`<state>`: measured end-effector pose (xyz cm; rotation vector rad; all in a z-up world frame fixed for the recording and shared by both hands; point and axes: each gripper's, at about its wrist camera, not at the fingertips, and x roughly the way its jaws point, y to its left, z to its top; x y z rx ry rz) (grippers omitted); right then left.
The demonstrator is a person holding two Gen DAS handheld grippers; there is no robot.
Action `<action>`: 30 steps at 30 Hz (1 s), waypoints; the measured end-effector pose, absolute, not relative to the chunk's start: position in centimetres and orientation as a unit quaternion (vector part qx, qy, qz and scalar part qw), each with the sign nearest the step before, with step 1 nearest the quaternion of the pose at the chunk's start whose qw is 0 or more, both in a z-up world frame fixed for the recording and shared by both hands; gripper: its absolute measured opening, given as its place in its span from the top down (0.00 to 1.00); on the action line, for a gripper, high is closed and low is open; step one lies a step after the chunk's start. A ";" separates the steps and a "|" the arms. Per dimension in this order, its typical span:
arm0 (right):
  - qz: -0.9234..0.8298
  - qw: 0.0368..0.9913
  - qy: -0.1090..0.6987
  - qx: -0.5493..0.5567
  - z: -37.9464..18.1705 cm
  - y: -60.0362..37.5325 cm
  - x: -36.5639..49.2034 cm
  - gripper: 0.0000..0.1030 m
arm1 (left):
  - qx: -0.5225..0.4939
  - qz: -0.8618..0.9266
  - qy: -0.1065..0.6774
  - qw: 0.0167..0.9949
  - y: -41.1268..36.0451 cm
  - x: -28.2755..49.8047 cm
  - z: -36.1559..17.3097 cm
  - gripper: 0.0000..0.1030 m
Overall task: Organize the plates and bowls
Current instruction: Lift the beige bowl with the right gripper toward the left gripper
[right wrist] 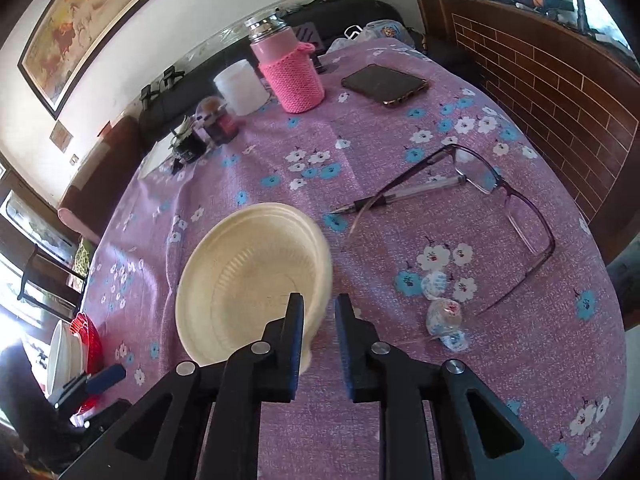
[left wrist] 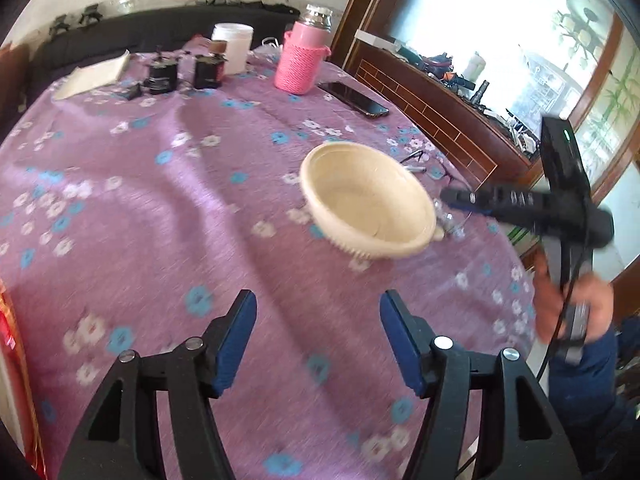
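A cream ribbed bowl [left wrist: 368,208] stands tilted on the purple flowered tablecloth [left wrist: 140,220], motion-blurred, with its right rim lifted. My right gripper [right wrist: 319,298] straddles that rim: one pad is inside the bowl [right wrist: 248,280], the other outside with a slit of cloth showing, so the pads do not press. In the left wrist view the right gripper [left wrist: 452,198] reaches the bowl from the right, held by a hand [left wrist: 568,304]. My left gripper [left wrist: 319,298] hangs open and empty over the cloth, nearer than the bowl. A white plate [right wrist: 60,352] and red plates [right wrist: 90,336] stand stacked at the left edge.
A pink knitted flask [right wrist: 294,80], a white jar [right wrist: 240,86], small dark bottles [right wrist: 220,120] and a phone [right wrist: 384,84] stand at the far side. Glasses [right wrist: 520,216], a pen [right wrist: 404,194] and wrapped sweets [right wrist: 442,312] lie right of the bowl. A wooden cabinet [right wrist: 560,80] borders the table.
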<state>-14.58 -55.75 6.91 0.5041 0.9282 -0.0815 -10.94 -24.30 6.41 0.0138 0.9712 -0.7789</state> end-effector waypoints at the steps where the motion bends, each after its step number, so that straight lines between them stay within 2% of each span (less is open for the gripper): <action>1: -0.038 0.862 0.442 0.243 6.8 -55.9 -14.7 0.82 | 0.001 -0.366 0.463 0.807 -25.0 -10.1 6.4 0.39; 6: -0.032 0.860 0.440 0.255 6.4 -56.6 -15.1 0.80 | -0.024 -0.360 0.497 0.789 -27.7 -6.0 5.7 0.41; 8: -0.031 0.859 0.441 0.259 6.2 -56.8 -15.0 0.77 | -0.028 -0.344 0.505 0.791 -28.3 -4.5 5.4 0.59; 9: -0.030 0.858 0.442 0.259 6.1 -56.9 -14.9 0.77 | -0.032 -0.345 0.510 0.787 -28.7 -3.9 5.2 0.61; 19: -0.012 0.851 0.455 0.261 5.2 -56.7 -13.4 0.77 | -0.010 -0.345 0.509 0.789 -31.8 -2.6 4.3 0.61; 21: -0.008 0.847 0.460 0.265 4.6 -56.4 -13.2 0.77 | -0.004 -0.345 0.503 0.792 -32.0 -2.8 3.9 0.70; 22: -0.005 0.846 0.459 0.271 4.4 -56.3 -13.2 0.77 | 0.005 -0.342 0.498 0.797 -32.1 -3.1 3.8 0.78; 23: -0.001 0.846 0.455 0.279 4.2 -56.2 -13.3 0.77 | 0.010 -0.343 0.494 0.799 -32.2 -3.3 3.7 0.81; 30: -0.003 0.863 0.424 0.275 6.0 -54.8 -15.1 0.77 | 0.033 -0.357 0.467 0.808 -30.3 -6.9 5.1 0.81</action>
